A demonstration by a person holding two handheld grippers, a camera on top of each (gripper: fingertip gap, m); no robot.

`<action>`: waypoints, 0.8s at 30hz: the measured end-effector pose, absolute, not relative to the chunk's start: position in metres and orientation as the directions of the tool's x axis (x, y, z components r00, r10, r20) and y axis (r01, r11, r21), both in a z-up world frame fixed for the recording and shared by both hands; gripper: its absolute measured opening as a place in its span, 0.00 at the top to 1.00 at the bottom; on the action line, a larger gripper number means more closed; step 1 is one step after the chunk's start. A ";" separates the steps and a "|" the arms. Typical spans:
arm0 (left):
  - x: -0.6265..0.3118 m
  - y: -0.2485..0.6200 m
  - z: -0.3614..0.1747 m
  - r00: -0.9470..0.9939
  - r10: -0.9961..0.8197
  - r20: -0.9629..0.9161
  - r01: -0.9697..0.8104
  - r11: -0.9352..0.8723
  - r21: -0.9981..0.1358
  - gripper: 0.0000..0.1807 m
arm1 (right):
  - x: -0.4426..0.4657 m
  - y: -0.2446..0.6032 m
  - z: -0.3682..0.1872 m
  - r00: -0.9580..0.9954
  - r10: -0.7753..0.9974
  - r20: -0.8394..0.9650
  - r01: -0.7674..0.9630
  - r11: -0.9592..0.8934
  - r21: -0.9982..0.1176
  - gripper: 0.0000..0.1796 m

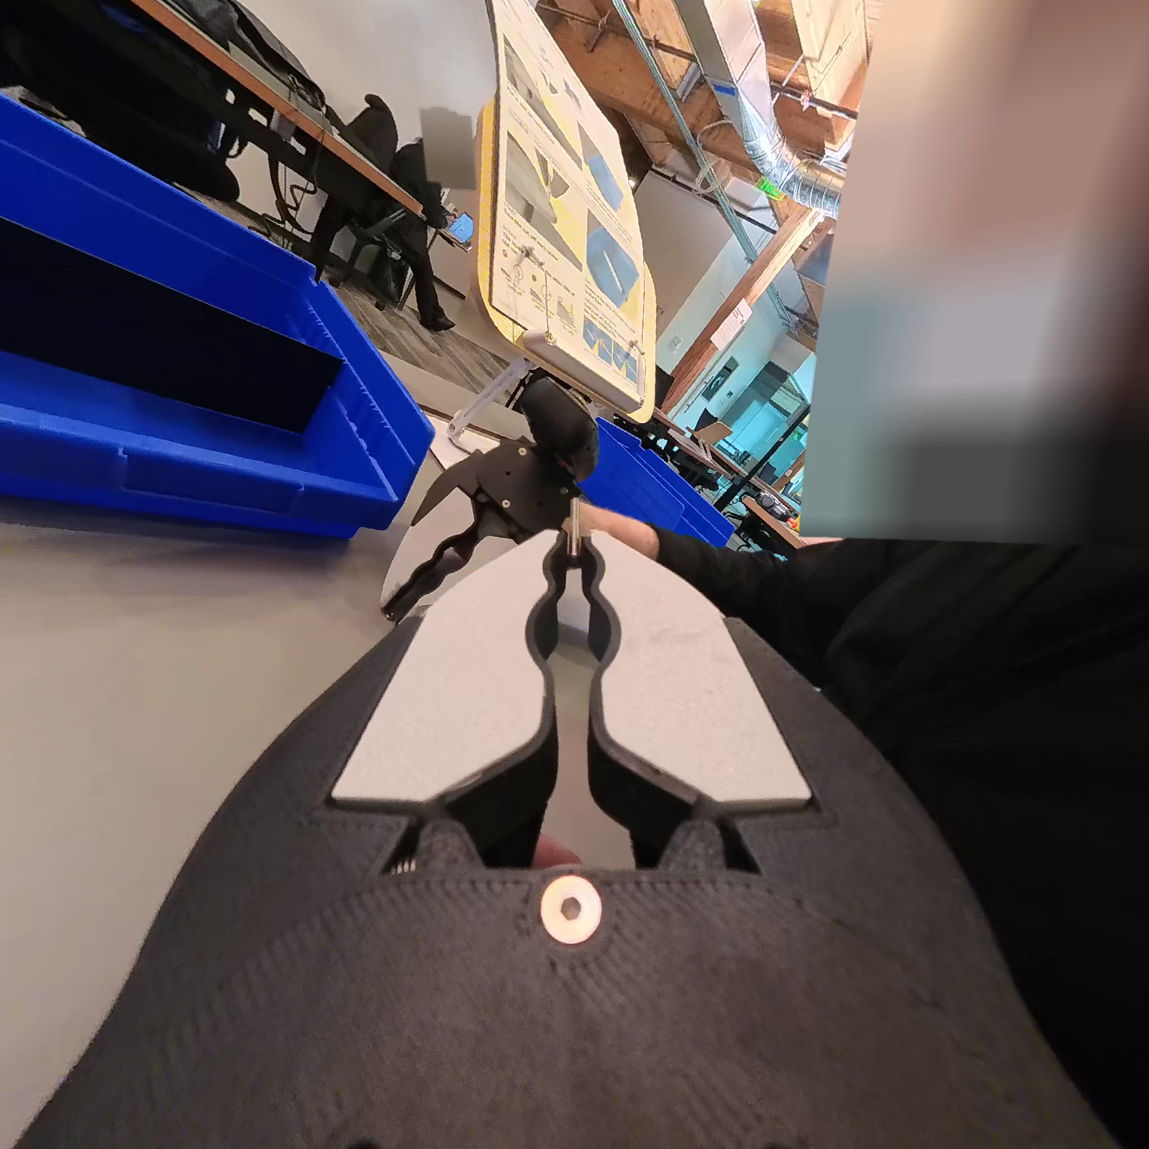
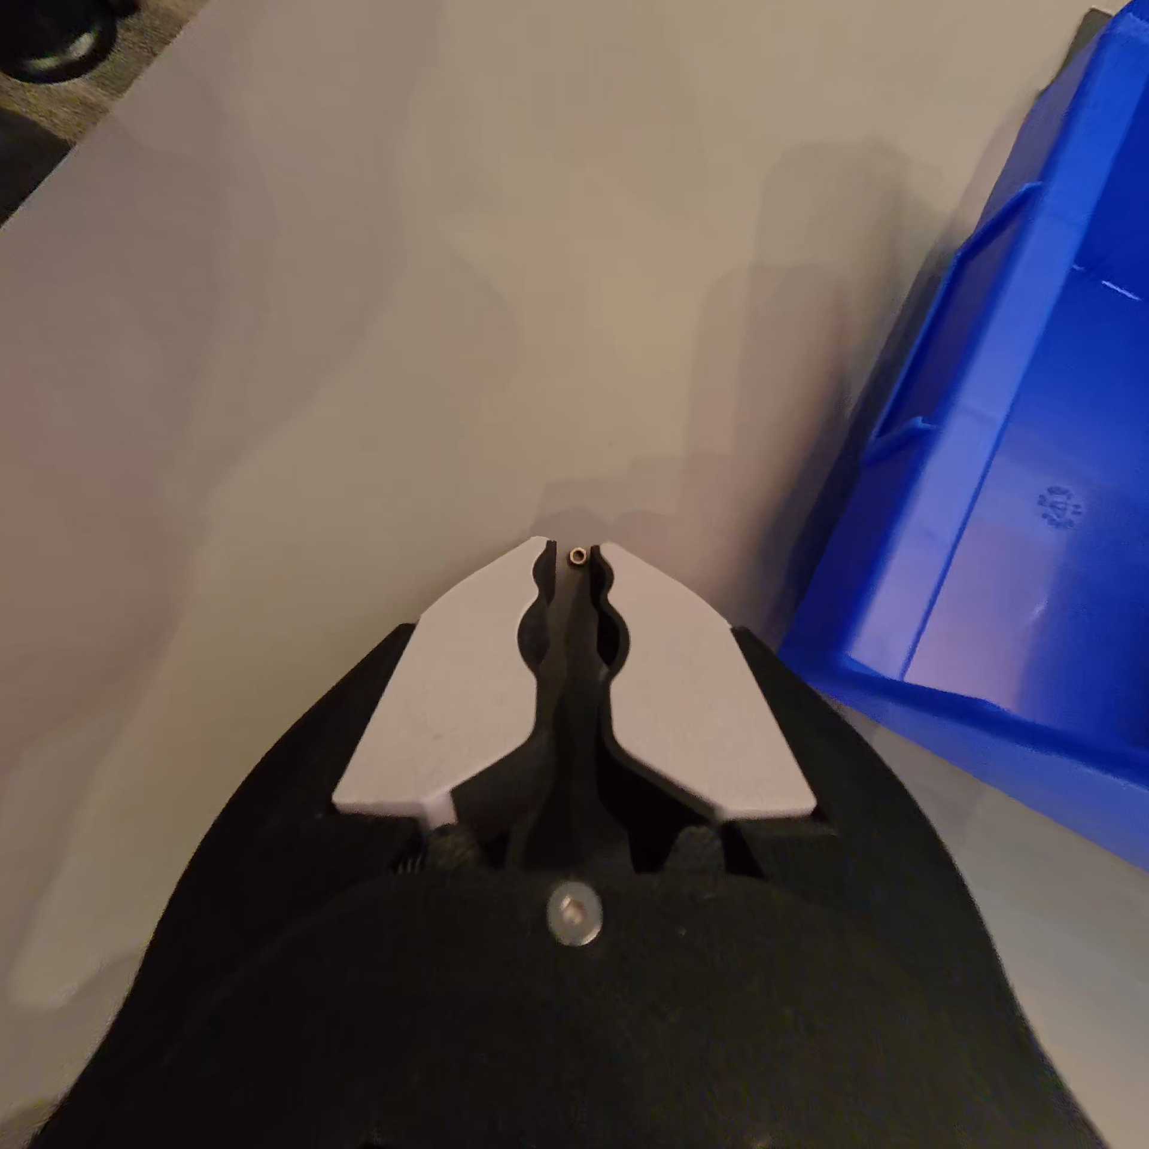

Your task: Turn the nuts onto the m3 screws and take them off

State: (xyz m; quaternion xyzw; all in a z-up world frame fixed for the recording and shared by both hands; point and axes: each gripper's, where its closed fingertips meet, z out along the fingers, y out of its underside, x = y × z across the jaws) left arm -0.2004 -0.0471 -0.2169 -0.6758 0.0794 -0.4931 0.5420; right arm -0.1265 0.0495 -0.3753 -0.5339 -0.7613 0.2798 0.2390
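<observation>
My left gripper (image 1: 572, 555) is shut on a small silver M3 screw (image 1: 575, 525). It pinches the head, and the shaft sticks out past the fingertips, held above the table. My right gripper (image 2: 572, 550) is closed to a narrow gap with a tiny brass-coloured nut (image 2: 578, 555) at its tips, the nut's hole facing the camera. In the left wrist view the right gripper (image 1: 393, 612) slants down, its tips at the grey table (image 1: 155, 653), just left of and beyond the screw.
A large blue bin (image 1: 186, 385) stands on the table at the left, a second blue bin (image 1: 653, 485) farther back. One blue bin (image 2: 995, 435) lies close right of my right gripper. An instruction board (image 1: 572, 217) stands on a stand behind. A dark sleeve (image 1: 870, 622) fills the right. My right fingertips sit around 20 centimetres from my left ones.
</observation>
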 end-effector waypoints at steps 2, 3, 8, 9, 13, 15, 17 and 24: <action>-0.201 -0.047 -0.218 0.502 -0.641 0.581 0.425 -0.402 -0.811 0.98 | -0.127 0.050 -0.376 -0.328 0.943 0.048 0.680 0.271 -0.682 0.94; -0.201 -0.046 -0.218 0.501 -0.641 0.581 0.426 -0.402 -0.810 0.98 | -0.127 0.049 -0.376 -0.337 0.940 0.042 0.679 0.274 -0.681 0.95; -0.202 -0.045 -0.219 0.502 -0.636 0.586 0.428 -0.406 -0.807 0.98 | -0.128 0.049 -0.376 -0.370 0.929 0.020 0.678 0.285 -0.678 0.97; -0.202 -0.045 -0.220 0.502 -0.635 0.587 0.428 -0.407 -0.807 0.98 | -0.128 0.049 -0.376 -0.375 0.927 0.018 0.677 0.287 -0.678 0.97; -0.201 -0.045 -0.221 0.501 -0.634 0.589 0.427 -0.412 -0.805 0.98 | -0.126 0.048 -0.376 -0.394 0.919 0.031 0.660 0.306 -0.686 0.97; -0.200 -0.044 -0.221 0.500 -0.634 0.590 0.425 -0.415 -0.805 0.98 | -0.126 0.047 -0.376 -0.398 0.917 0.026 0.653 0.303 -0.694 0.97; -0.199 -0.044 -0.222 0.499 -0.634 0.590 0.421 -0.418 -0.805 0.98 | -0.124 0.045 -0.376 -0.411 0.912 0.017 0.652 0.307 -0.694 0.95; -0.198 -0.044 -0.223 0.500 -0.634 0.590 0.415 -0.423 -0.806 0.98 | -0.122 0.044 -0.376 -0.446 0.895 0.024 0.648 0.341 -0.681 0.95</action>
